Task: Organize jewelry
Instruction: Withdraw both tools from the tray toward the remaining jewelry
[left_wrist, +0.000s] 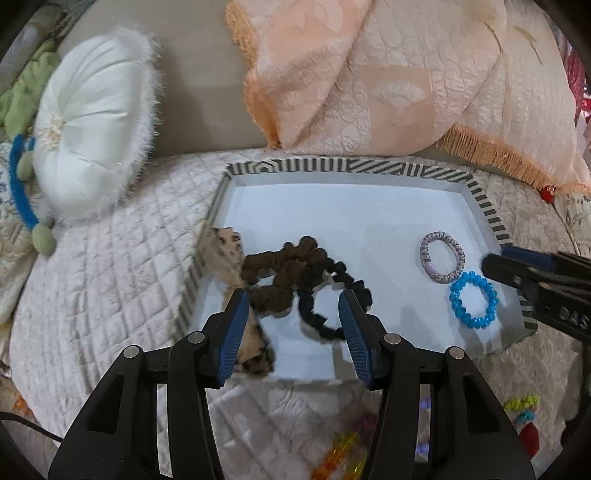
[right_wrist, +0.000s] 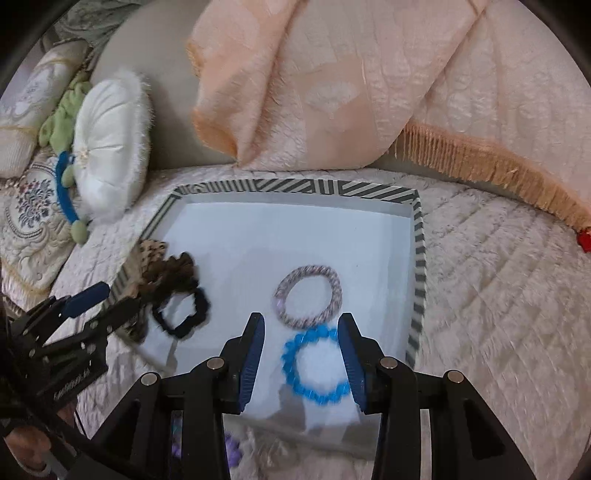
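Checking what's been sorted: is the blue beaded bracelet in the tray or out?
In. The blue beaded bracelet lies flat on the tray floor beside the lilac hair tie.

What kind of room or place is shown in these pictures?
Probably a bedroom, with work done on a bed: a quilted bedspread under the striped tray, a round white cushion, and a fringed peach throw.

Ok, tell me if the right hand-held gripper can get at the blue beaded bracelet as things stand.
Probably yes. The right hand-held gripper is open, and the blue beaded bracelet lies flat in the tray between its fingers, uncovered. The braided band touches its far edge, so it may get nudged.
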